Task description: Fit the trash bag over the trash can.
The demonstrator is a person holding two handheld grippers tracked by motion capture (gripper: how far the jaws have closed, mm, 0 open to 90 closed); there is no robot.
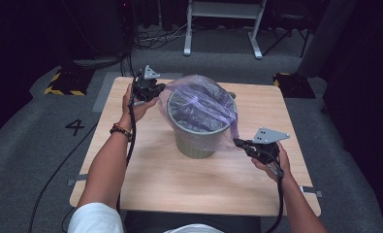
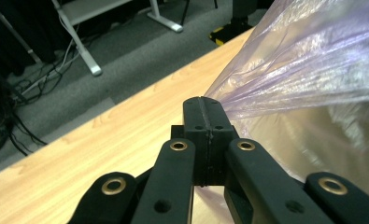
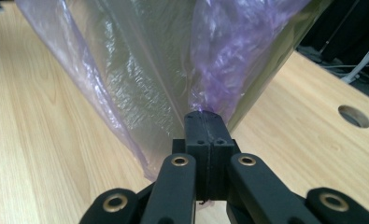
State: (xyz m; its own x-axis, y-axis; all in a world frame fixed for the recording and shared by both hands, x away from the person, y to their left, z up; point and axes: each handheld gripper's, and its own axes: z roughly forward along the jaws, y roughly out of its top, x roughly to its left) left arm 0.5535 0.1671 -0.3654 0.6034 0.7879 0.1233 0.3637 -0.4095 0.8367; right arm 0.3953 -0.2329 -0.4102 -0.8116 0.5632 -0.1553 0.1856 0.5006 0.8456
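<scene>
Nearest the lens in the right gripper view: my right claw (image 3: 205,122), jaws pressed together, pinching a gathered fold of the purple bag (image 3: 173,70). The left claw (image 2: 205,108) is likewise closed on the bag's film at the opposite side.

Table (image 1: 145,179): light wood, square; a round cable hole (image 3: 354,115) sits near the far edge.

Bin (image 1: 199,141): grey-green, round, upright at about the table's centre. The bag (image 1: 199,104) is draped over its mouth and part-way down the wall, film stretched between my two claws; left claw (image 1: 148,90) at the far-left of the rim, right claw (image 1: 240,142) at the near-right, lower down.

Step in hand, as I judge it: seating the liner around the rim. To do it well, I would keep both pinches firm, pull outward evenly, and bring the hem down past the lip on both sides together. Uneven tension would likely tip the bin or tear the thin film.

Hard to make out: how much film each claw holds, whether the hem clears the rim at the far side, and what lies inside the bin under the wrinkled plastic.
</scene>
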